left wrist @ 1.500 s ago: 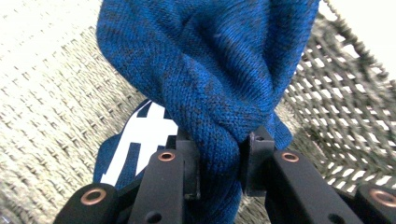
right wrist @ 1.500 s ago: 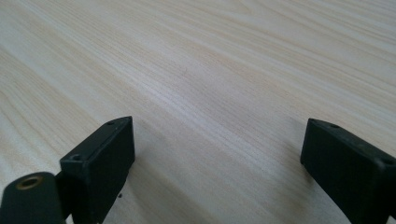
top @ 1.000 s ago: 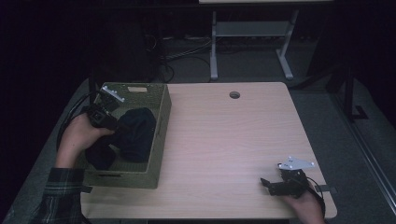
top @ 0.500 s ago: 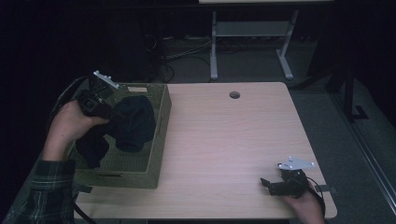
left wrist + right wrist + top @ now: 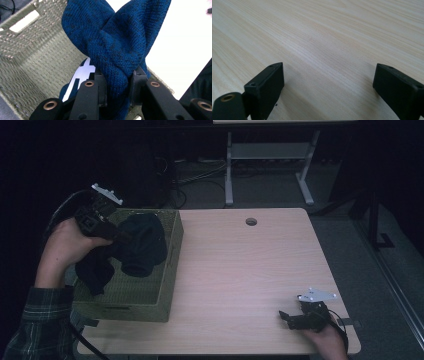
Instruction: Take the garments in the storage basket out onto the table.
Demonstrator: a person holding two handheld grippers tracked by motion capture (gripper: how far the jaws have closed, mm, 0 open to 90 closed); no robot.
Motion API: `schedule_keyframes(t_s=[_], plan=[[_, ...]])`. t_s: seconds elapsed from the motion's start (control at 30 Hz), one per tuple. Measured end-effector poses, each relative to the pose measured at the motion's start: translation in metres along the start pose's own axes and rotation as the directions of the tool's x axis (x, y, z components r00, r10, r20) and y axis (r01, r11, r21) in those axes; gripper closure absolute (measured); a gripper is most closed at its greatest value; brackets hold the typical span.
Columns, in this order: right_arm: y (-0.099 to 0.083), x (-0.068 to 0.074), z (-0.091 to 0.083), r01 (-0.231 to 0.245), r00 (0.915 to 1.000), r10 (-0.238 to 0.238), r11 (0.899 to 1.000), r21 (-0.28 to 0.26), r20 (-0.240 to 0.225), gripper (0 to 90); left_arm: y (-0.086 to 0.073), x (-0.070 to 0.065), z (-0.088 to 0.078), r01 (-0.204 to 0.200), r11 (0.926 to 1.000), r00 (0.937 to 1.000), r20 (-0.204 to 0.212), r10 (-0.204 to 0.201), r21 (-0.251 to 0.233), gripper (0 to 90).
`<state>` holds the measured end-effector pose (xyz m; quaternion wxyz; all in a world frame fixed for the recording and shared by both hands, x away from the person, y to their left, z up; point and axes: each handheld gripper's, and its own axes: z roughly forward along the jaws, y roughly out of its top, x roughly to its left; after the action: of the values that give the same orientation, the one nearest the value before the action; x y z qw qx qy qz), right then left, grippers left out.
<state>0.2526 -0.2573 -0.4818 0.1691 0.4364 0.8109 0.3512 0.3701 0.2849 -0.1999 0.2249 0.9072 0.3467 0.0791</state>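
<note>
- At about five o'clock on the wooden table [image 5: 240, 270], nearest to us, we see the right gripper [image 5: 289, 318] resting low on the bare wood, its jaws spread wide with nothing between them.
- At about nine o'clock, our left hand [image 5: 65, 247] holds the left gripper [image 5: 117, 236] above the woven basket [image 5: 150, 297].
- In the left gripper view its jaws are clenched on a fold of the dark blue knitted garment [image 5: 117, 45], which hangs over the basket's inside; part of the cloth droops toward the near wall.
- Below the garment in the basket lies something white with blue [image 5: 80, 75]; we cannot tell what.
- Farther off, at twelve o'clock, the tabletop has a round cable hole [image 5: 251, 222].
</note>
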Motion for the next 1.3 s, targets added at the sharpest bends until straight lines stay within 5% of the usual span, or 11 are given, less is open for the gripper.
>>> schedule_keyframes(t_s=[0.87,1.3], plan=[[0.000,0.000,0.000,-0.001,1.0000,0.001,1.000,0.002,0.000,9.7,0.051,-0.044,-0.003,-0.088,0.9932,0.9934,0.067,0.093,-0.077,73.3],[0.000,0.000,0.000,0.000,1.0000,0.000,1.000,0.002,0.000,9.7,0.078,-0.072,0.011,-0.151,0.9835,0.9820,0.099,0.161,-0.100,73.3]])
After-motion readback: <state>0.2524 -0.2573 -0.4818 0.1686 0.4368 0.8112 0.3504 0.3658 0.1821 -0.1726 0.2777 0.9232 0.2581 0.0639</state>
